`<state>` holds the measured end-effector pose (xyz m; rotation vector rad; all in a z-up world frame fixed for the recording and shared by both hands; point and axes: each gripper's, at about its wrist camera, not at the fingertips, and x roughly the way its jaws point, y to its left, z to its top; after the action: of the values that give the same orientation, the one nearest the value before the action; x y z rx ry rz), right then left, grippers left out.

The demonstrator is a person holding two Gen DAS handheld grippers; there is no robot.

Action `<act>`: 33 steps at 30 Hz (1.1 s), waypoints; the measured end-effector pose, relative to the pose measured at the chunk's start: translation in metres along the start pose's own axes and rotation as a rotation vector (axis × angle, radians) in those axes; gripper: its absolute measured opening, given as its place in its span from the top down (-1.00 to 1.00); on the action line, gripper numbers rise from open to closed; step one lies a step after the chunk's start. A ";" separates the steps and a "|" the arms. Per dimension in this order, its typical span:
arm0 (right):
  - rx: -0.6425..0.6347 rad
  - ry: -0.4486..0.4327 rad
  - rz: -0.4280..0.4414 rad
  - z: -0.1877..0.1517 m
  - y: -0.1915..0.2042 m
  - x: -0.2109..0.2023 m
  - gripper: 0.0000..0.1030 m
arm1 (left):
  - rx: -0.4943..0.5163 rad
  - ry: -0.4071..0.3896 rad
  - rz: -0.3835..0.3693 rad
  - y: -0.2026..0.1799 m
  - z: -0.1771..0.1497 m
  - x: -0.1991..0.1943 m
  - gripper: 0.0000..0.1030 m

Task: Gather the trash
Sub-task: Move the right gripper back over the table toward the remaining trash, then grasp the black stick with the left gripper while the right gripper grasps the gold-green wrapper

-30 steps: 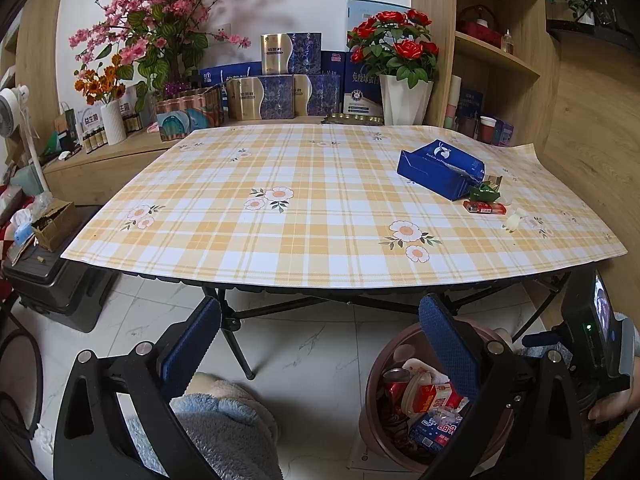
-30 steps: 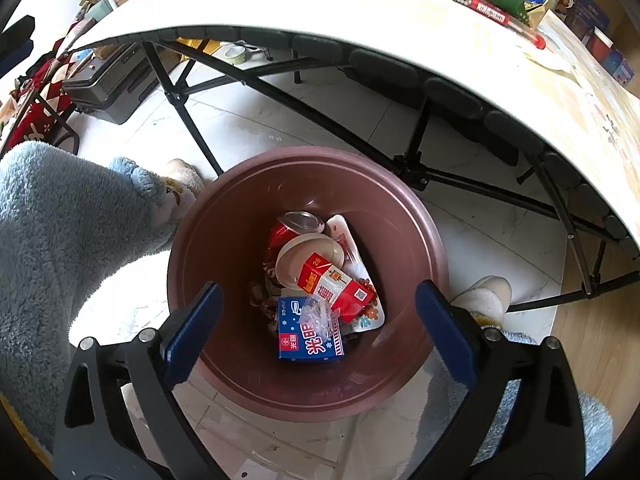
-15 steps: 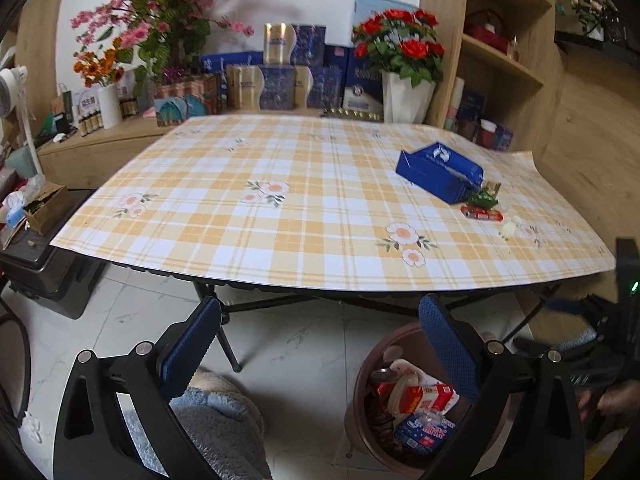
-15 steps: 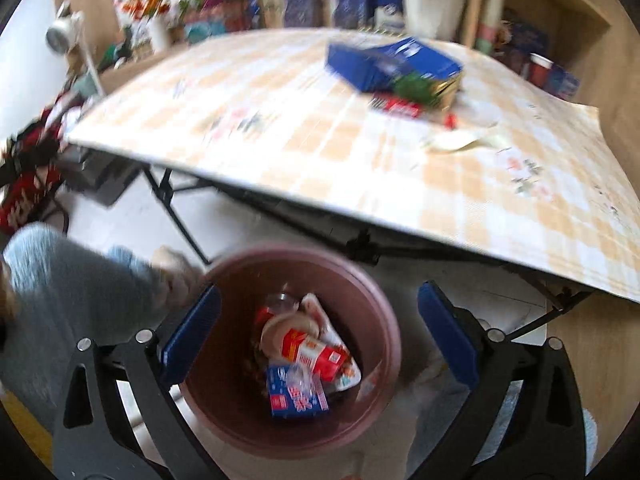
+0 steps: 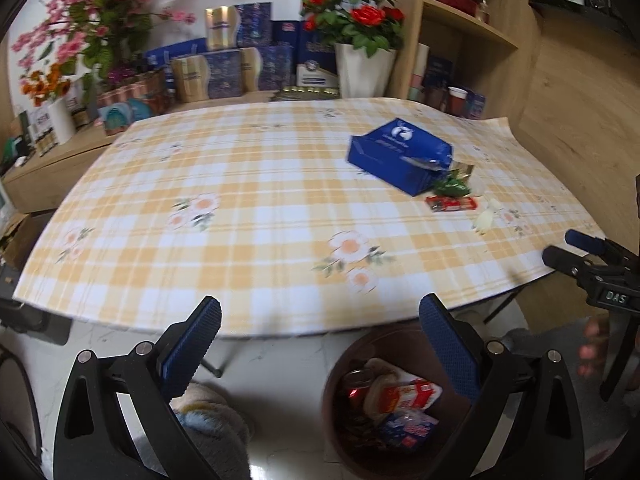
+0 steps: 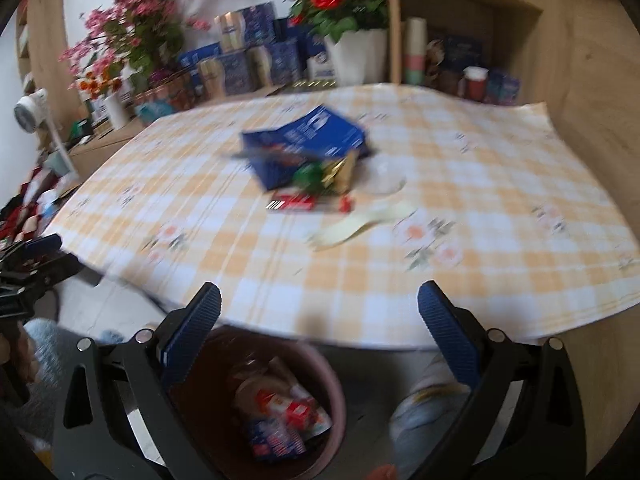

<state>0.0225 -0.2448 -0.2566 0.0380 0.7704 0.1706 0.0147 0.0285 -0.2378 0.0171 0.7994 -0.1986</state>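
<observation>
Trash is sitting around the blue box [image 6: 308, 140] on the checked tablecloth [image 6: 460, 184]: a red wrapper [image 6: 310, 203] just in front, a pale strip [image 6: 360, 224] beside that. Left gripper [image 5: 320, 344] and right gripper [image 6: 319, 330] are hovering with jaws spread wide, gripping nothing, above the brown bin [image 5: 336, 392] holding packets on the floor.

1. Left gripper [image 5: 320, 354]: black frame with silver screws and blue ribbed pads [image 5: 192, 346].
2. Right gripper [image 6: 319, 338]: the same build, with white "DAS" lettering.
3. Fluffy grey-blue clothing [image 5: 212, 432] at seven o'clock.
</observation>
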 end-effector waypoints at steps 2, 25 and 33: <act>-0.001 -0.014 -0.028 0.008 -0.006 0.000 -0.89 | -0.004 0.017 -0.042 -0.007 0.013 0.008 -0.87; 0.095 -0.017 -0.008 0.037 -0.061 0.023 -0.89 | -0.780 0.277 -0.569 -0.015 0.101 0.178 0.17; 0.146 -0.022 0.040 0.047 -0.068 0.035 -0.88 | -0.714 0.259 -0.617 -0.018 0.100 0.169 0.94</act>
<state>0.0892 -0.3042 -0.2540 0.1937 0.7593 0.1512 0.1978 -0.0270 -0.2876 -0.9013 1.0824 -0.4888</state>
